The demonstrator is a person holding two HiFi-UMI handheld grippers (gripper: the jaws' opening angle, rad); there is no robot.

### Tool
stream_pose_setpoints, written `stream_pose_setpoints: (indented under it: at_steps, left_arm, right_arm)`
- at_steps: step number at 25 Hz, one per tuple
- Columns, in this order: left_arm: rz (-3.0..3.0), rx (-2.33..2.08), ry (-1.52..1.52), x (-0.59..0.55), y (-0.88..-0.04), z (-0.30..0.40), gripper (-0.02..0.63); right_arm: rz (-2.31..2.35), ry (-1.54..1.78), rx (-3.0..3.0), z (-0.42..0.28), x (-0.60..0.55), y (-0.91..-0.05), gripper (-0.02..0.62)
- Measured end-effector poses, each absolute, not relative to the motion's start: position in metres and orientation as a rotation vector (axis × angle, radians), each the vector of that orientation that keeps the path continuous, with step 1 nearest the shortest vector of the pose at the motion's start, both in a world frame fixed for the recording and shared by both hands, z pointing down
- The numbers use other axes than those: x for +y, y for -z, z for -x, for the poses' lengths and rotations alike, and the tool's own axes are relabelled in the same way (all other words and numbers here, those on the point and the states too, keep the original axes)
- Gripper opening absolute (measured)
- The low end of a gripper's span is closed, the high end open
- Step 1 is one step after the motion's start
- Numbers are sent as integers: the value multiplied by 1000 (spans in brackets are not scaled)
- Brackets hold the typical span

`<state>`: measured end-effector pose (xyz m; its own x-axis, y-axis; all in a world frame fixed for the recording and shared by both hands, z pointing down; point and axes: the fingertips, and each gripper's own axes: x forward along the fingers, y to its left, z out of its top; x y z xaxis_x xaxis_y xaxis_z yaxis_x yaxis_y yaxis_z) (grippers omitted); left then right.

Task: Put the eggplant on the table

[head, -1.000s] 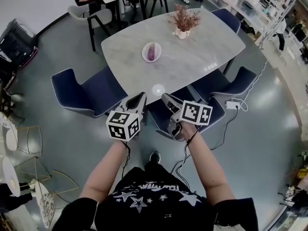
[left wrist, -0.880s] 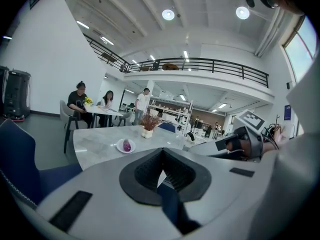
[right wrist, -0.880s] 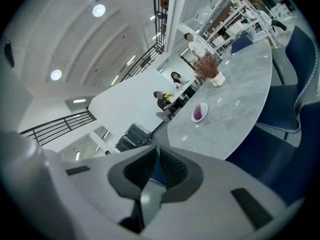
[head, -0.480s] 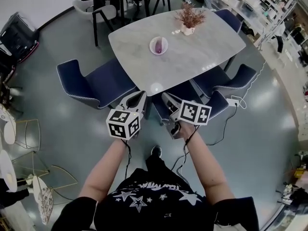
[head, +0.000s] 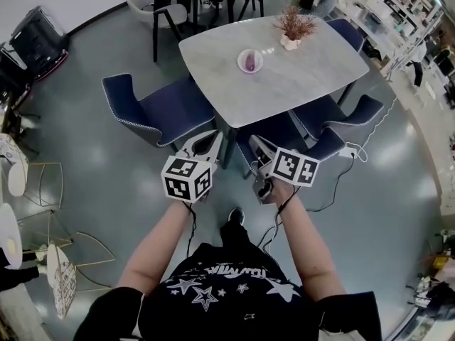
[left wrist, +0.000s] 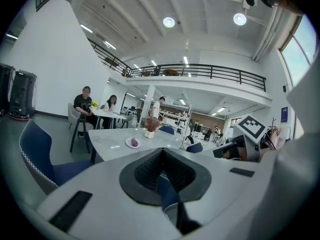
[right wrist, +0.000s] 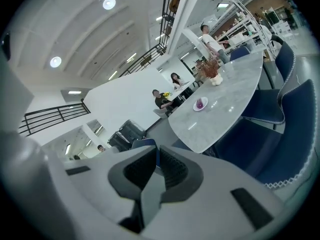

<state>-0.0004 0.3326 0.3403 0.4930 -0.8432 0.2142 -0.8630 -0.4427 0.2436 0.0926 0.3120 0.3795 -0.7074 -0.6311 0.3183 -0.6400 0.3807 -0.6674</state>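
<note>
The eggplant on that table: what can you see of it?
The eggplant is a small, smooth purple thing, too far off to show a stem. It lies in a round white plate on the pale, marble-look table. Only the plate touches it; a vase of dried plants stands apart from it.

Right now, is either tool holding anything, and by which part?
Nothing is held. The left tool and the right tool both have their jaws together on nothing; the eggplant lies in its bowl on the table, away from both.
</note>
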Motion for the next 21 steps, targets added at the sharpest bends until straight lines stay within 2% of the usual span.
stream_pose_setpoints:
  at_steps: [21]
  left_arm:
    - [-2478,-1406,-47,458,-329,7,8]
  right_arm:
    - [-1258,-1163,-2641,-82,432,-359,28]
